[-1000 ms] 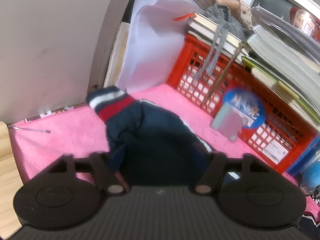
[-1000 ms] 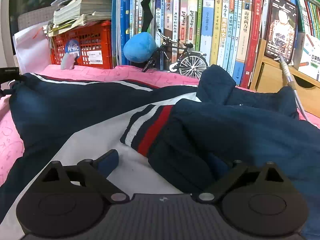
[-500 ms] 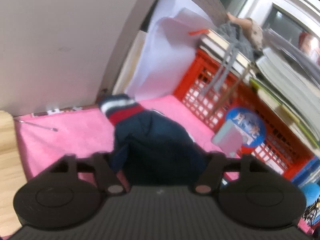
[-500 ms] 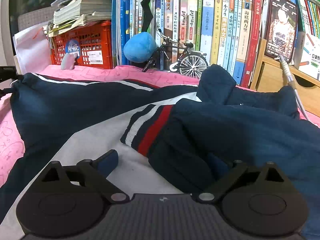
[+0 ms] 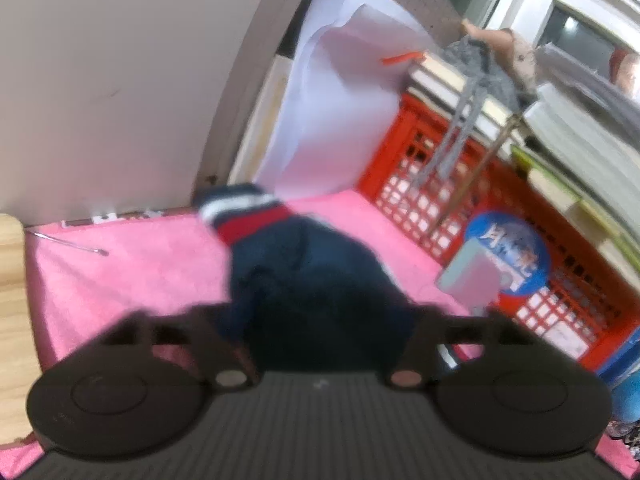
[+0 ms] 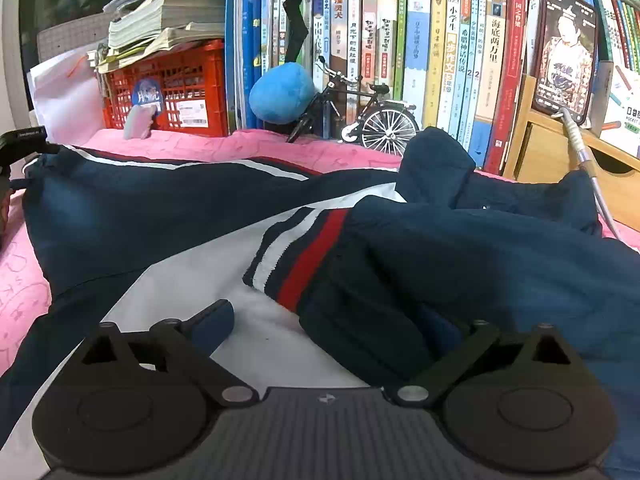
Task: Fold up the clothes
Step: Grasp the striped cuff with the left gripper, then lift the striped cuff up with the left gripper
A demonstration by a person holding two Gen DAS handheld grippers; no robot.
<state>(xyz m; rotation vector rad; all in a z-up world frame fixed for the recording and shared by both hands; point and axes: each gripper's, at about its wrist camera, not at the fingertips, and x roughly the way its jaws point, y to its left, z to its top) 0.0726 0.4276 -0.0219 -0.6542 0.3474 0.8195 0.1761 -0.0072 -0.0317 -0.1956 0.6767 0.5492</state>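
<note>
A navy jacket with white panels and red-and-white striped cuffs lies spread on the pink blanket (image 6: 20,292). In the left wrist view its sleeve (image 5: 312,280) bunches up between the jaws of my left gripper (image 5: 320,320), cuff (image 5: 244,210) pointing away. Those jaws are closing. The picture is blurred and the cloth hides the pads. In the right wrist view the other sleeve (image 6: 460,272) is folded across the white front panel (image 6: 192,280). My right gripper (image 6: 326,324) stands open, low over the jacket, with that sleeve's cuff end (image 6: 296,264) lying in the gap by its right finger (image 6: 438,330).
A red crate (image 6: 188,80) topped with stacked books stands at the back left, with white paper (image 5: 340,92) beside it. A row of books (image 6: 440,52), a blue plush ball (image 6: 282,94) and a model bicycle (image 6: 360,116) line the back. A wooden box (image 6: 560,160) sits at the right.
The left wrist view has tilted slightly and gone blurred, with the sleeve still between the left jaws. The right wrist view is unchanged.
</note>
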